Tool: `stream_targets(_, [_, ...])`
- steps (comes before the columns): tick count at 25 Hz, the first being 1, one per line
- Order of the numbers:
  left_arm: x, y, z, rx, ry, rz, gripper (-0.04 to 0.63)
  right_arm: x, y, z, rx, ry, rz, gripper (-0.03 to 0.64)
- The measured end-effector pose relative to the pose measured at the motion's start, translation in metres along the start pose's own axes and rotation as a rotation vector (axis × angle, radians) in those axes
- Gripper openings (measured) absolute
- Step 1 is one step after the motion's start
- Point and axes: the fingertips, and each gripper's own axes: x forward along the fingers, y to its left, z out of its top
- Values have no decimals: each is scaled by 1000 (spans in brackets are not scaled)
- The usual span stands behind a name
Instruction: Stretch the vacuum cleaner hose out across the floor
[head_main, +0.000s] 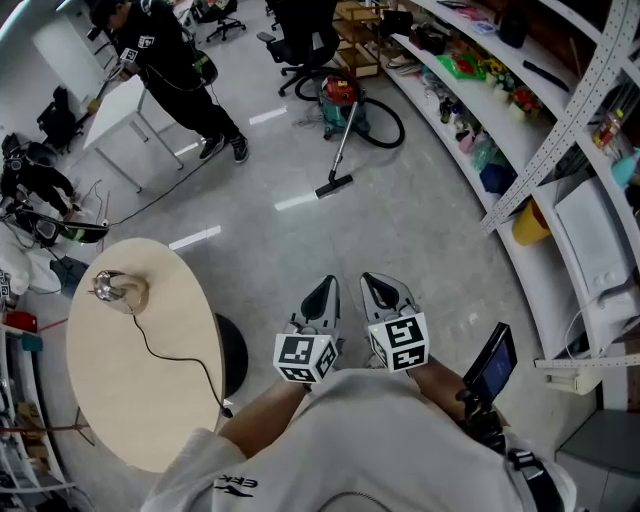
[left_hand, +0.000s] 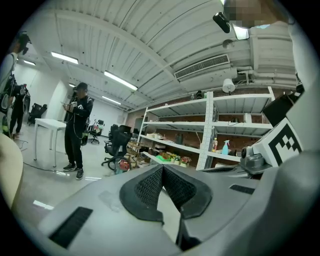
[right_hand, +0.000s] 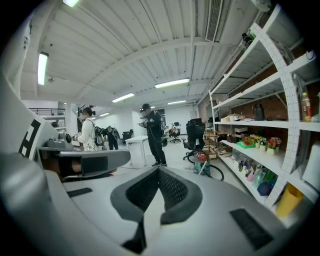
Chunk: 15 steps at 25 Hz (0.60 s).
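Vacuum cleaner hose (head_main: 401, 128) lay coiled in a black loop on the grey floor (head_main: 400, 230) at the far side of the room, just beside the red and green vacuum cleaner (head_main: 343, 98), close to the curved shelving (head_main: 455, 110) and well apart from both grippers. A metal wand (head_main: 343, 145) slanted down from the cleaner to its floor head (head_main: 333, 186), which rested flat on the floor nearer the person. In the right gripper view the cleaner (right_hand: 202, 164) and the loop of hose showed small beyond the jaw tips, beside the shelves. The left gripper (head_main: 324, 292) and the right gripper (head_main: 377, 287) were held side by side, close in front of the person's body, over bare floor. Each gripper's own view showed its jaws pressed together at the tips with nothing between them: the left gripper (left_hand: 163, 170) pointed level across the room, the right gripper (right_hand: 158, 172) tipped slightly down. A round wooden table (head_main: 110, 400) stood to the person's left, with a cable trailing over it. Another person in black (head_main: 170, 60) stood by a white table (head_main: 120, 105) farther off, and an office chair (head_main: 305, 45) stood behind the cleaner.
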Motion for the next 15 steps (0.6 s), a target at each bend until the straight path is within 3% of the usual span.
stream_targets(6, [28,-25,-3,-1,-6,20,2,-4,-33,-2,3,1,30,-3])
stream_targets(15, [65,-28,-4,-12,3,29,2,14,-65,-1,0,22,53,-3])
